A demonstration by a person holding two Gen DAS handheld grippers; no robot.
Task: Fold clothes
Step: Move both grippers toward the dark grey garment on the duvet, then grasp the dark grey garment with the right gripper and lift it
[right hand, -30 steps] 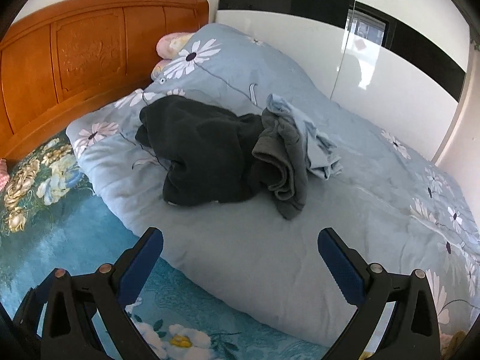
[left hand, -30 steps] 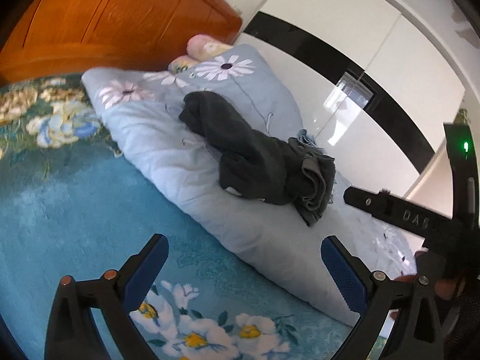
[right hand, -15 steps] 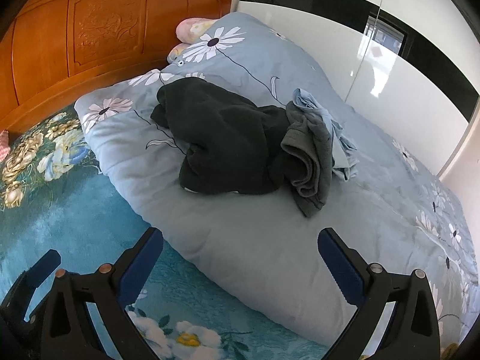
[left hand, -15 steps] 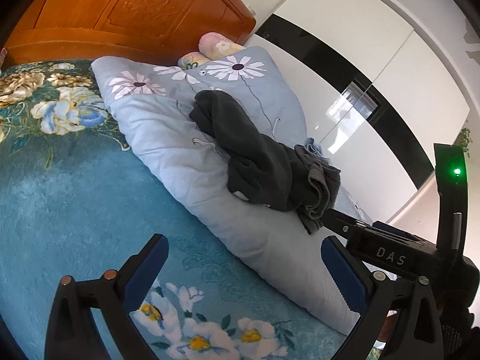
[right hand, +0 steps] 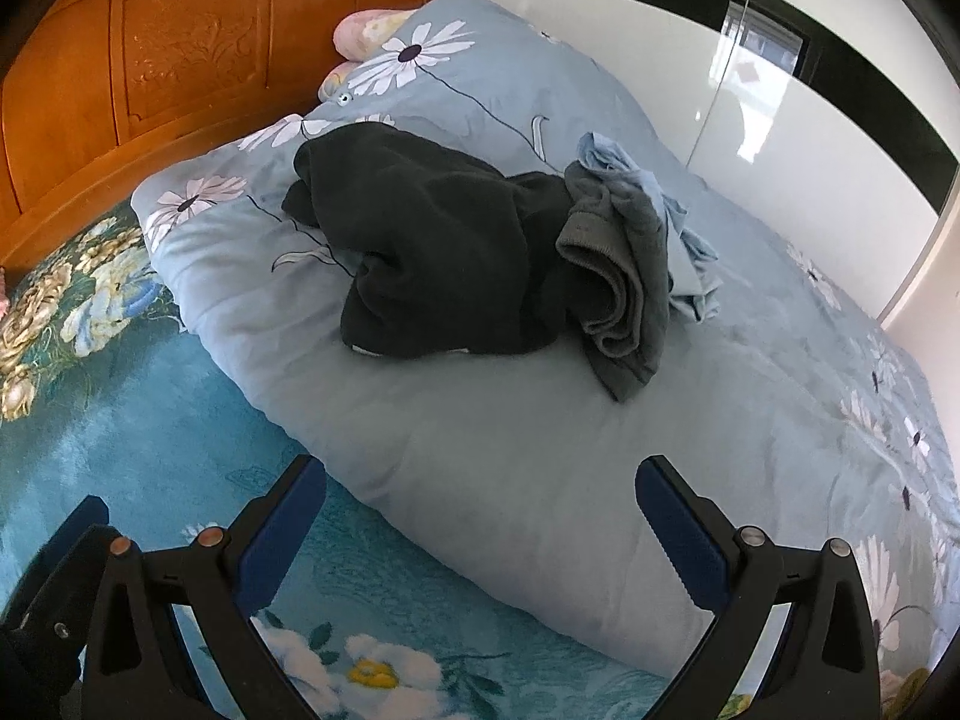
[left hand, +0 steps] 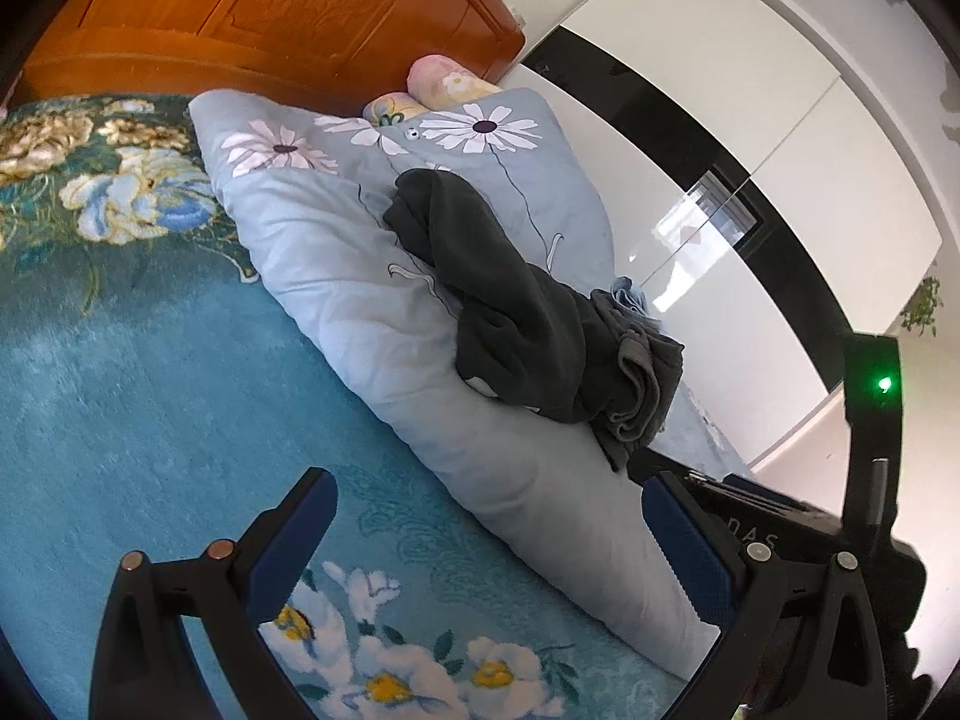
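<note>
The crumpled dark charcoal fleece garment [right hand: 438, 252] lies heaped on the pale blue daisy-print quilt [right hand: 540, 450], so the wide-open, empty right gripper [right hand: 480, 528] and left gripper [left hand: 492, 546] should probably pinch separate edges, not the bunched middle.

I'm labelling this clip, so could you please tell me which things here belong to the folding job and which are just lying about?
For the job:
dark garment
grey garment
light blue garment

Just lying about:
floral duvet
pink pillow
teal blanket
headboard
</note>
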